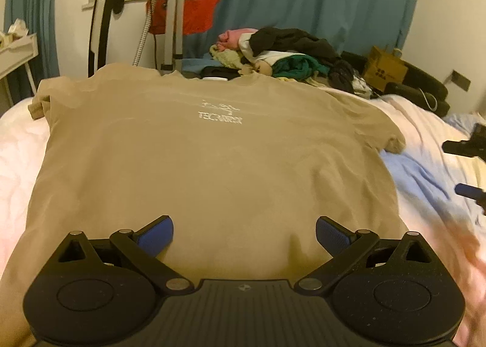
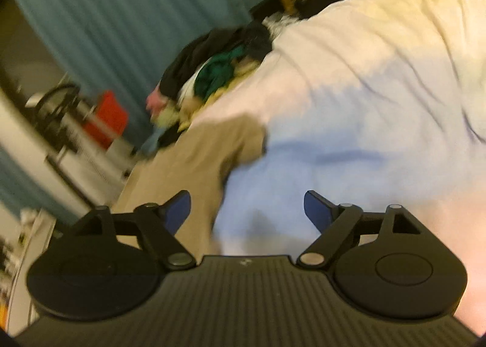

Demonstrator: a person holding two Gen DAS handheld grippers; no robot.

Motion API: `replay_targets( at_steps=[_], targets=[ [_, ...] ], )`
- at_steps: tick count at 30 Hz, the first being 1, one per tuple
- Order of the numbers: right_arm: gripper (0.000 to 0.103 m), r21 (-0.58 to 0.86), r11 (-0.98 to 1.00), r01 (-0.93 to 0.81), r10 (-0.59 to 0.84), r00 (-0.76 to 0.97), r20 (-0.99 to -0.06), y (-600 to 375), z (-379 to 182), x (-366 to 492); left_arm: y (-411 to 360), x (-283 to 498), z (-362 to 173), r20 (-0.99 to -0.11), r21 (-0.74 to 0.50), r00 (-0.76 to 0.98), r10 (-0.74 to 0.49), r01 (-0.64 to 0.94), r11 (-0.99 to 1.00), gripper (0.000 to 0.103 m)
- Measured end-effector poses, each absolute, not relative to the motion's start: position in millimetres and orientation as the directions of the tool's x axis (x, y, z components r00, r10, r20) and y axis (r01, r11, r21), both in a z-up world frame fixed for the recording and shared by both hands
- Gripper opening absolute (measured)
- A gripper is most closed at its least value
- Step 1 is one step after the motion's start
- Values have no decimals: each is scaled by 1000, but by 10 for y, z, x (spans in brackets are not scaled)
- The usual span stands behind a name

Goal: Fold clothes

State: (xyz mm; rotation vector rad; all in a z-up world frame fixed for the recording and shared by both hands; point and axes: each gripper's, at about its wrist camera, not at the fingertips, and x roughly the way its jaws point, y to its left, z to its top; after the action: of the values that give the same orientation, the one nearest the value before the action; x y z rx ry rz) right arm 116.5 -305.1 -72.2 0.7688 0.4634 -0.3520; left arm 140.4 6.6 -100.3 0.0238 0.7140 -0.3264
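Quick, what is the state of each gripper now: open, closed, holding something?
Left gripper: open, holding nothing, above the flat beige cotton T-shirt.
Right gripper: open, holding nothing, over the pale bed cover.

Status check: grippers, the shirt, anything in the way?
Left gripper open over the shirt's near hem; right gripper open at its edge. Shirt spread flat on the bed, unfolded. Clothes pile beyond the collar, clear of it.
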Motion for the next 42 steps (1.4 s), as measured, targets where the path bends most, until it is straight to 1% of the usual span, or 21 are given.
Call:
replay_targets(
  at_steps=[2, 4, 7, 10, 13, 15, 16, 20, 24, 25, 26, 27, 29, 32, 33, 37, 41, 42],
  targets=[
    [84, 603, 673, 428, -103, 861, -497, -2877, -618, 882, -2, 1257, -1006, -654, -81, 694, -301, 332, 940, 98],
    [84, 633, 676, 378, -71, 888, -455, -2681, -543, 627, -73, 1086, -1019, -666, -74, 674, -319, 367, 927, 96],
    [84, 624, 697, 353, -64, 897, -437, -2501, -489, 345, -158, 809, -1015, -678, -73, 638, -364, 434, 898, 91],
    [84, 612, 708, 353, -82, 901, -425, -2474, -446, 139, -271, 549, -985, -685, -119, 585, -435, 499, 858, 83],
    [84, 617, 706, 347, -98, 911, -400, -2544, -384, -22, -415, 300, -969, -692, -174, 506, -515, 576, 799, 72],
    [84, 595, 722, 352, -120, 912, -393, -2607, -347, -53, -560, 135, -965, -687, -193, 454, -567, 638, 745, 63],
    [84, 577, 734, 357, -135, 910, -392, -2628, -322, -73, -631, 41, -981, -684, -195, 434, -586, 666, 720, 60],
    [84, 550, 753, 361, -161, 911, -379, -2727, -290, -118, -922, -177, -1126, -703, -173, 357, -614, 753, 635, 39],
    [84, 599, 718, 355, -131, 914, -384, -2845, -363, -145, -1081, -196, -1340, -742, -135, 347, -573, 761, 635, 38],
    [84, 608, 710, 355, -126, 914, -386, -2866, -379, -144, -1106, -188, -1388, -750, -121, 353, -560, 759, 640, 34],
    [84, 612, 706, 356, -126, 914, -386, -2870, -387, -145, -1131, -180, -1436, -757, -107, 358, -546, 757, 644, 18],
    [84, 614, 705, 355, -127, 915, -383, -2880, -389, -154, -1152, -171, -1473, -763, -98, 361, -536, 755, 649, 5],
    [84, 620, 703, 347, -128, 920, -370, -2901, -384, -184, -1149, -139, -1414, -758, -152, 335, -559, 743, 651, 3],
    [84, 630, 707, 322, -138, 936, -324, -2913, -348, -234, -1160, -136, -1257, -743, -230, 292, -602, 733, 640, 3],
    [85, 628, 715, 308, -144, 943, -299, -2911, -321, -259, -1172, -141, -1204, -737, -253, 279, -616, 731, 634, 3],
    [85, 597, 763, 249, -171, 968, -186, -2854, -219, -357, -1376, -152, -1226, -739, -275, 260, -621, 726, 631, 3],
    [85, 663, 717, 216, -107, 974, -201, -2927, -309, -273, -1426, -72, -1427, -769, -300, 220, -600, 705, 643, 5],
    [85, 679, 704, 208, -91, 975, -204, -2946, -331, -252, -1385, -45, -1447, -773, -315, 208, -599, 694, 647, 12]
  ],
)
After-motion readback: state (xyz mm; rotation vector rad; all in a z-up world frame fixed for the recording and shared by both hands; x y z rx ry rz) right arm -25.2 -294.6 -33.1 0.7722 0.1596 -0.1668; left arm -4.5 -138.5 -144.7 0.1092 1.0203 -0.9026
